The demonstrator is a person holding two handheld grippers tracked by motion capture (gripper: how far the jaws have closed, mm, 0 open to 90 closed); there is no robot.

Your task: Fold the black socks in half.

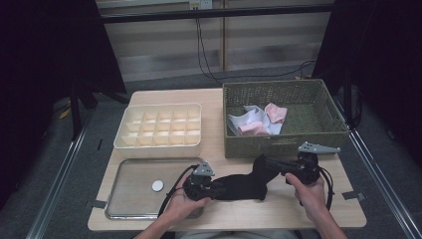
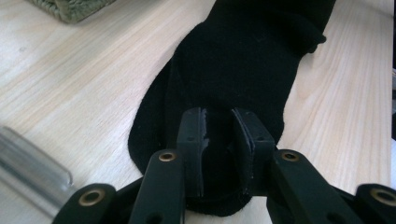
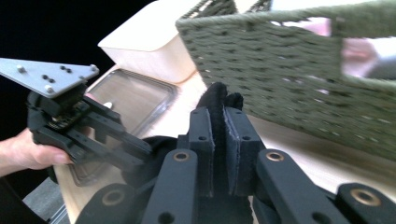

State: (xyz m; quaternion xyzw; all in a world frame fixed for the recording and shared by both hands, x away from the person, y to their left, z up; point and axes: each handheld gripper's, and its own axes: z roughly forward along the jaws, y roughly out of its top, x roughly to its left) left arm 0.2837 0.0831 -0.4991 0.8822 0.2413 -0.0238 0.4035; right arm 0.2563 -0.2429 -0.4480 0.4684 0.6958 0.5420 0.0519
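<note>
High view: your right gripper [image 1: 271, 167] clamps the black sock [image 1: 241, 184]'s cuff at 3 o'clock; left gripper [image 1: 211, 189] pinches the toe at 9. Pull evenly.

My two hands hold a black sock [image 1: 244, 185] stretched between them at the near edge of the desk [image 1: 219, 211]: my left gripper [image 1: 199, 185] takes one end, my right gripper [image 1: 298, 169] lifts the other. Behind it stand a green woven basket [image 1: 283, 142] with pink and white cloths [image 1: 259, 122], a cream divided box [image 1: 159, 147] and a metal tray [image 1: 129, 191].
</note>
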